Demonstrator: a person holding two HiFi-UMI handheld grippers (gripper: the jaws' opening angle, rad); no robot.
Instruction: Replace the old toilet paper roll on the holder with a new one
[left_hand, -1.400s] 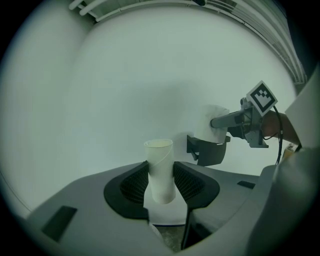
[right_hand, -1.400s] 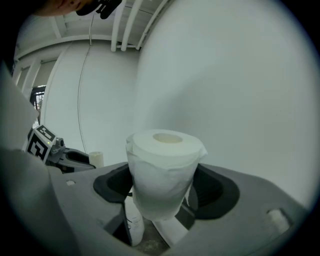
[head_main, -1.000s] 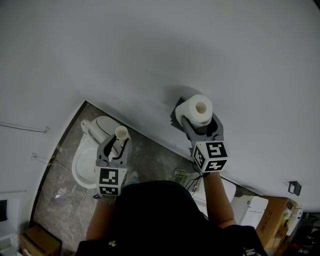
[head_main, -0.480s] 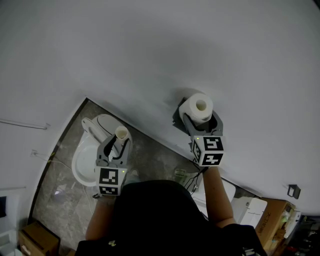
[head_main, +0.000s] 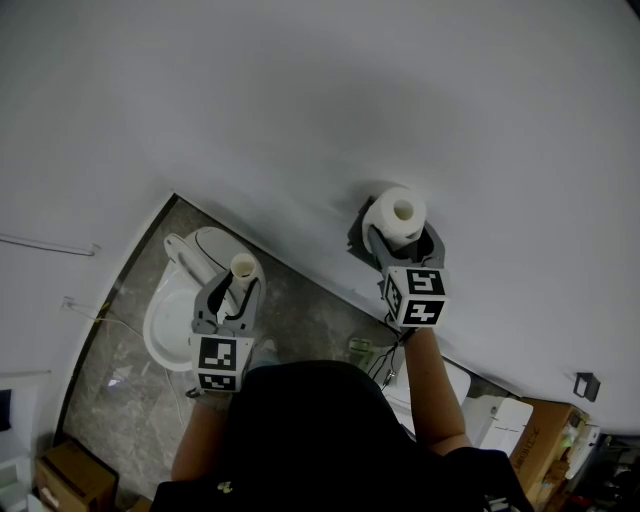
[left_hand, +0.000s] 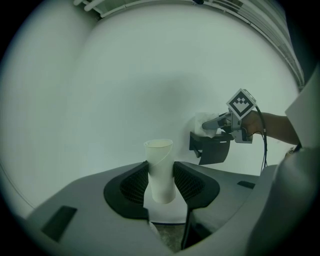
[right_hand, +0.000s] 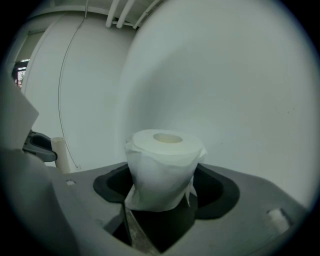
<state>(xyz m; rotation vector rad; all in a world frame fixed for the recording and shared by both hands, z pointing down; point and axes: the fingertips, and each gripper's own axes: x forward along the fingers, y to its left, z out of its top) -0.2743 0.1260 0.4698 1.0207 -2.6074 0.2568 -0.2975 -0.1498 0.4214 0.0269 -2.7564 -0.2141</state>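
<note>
My right claw (head_main: 405, 245) is clamped on the sides of the new roll (right_hand: 162, 165), which stands with its hole facing up. It holds the roll directly over the black holder (left_hand: 214, 151) on the wall, and a loose sheet hangs down toward the holder. I judge that the side grip leaves the core free to go onto the holder, but I cannot tell whether the roll already sits there. My left claw (left_hand: 161, 186) grips the old cardboard tube (left_hand: 160, 167) upright, well to the left of the holder and above the toilet (head_main: 170, 320). I'd say it is parked there to keep the approach to the holder open for the fresh roll.
</note>
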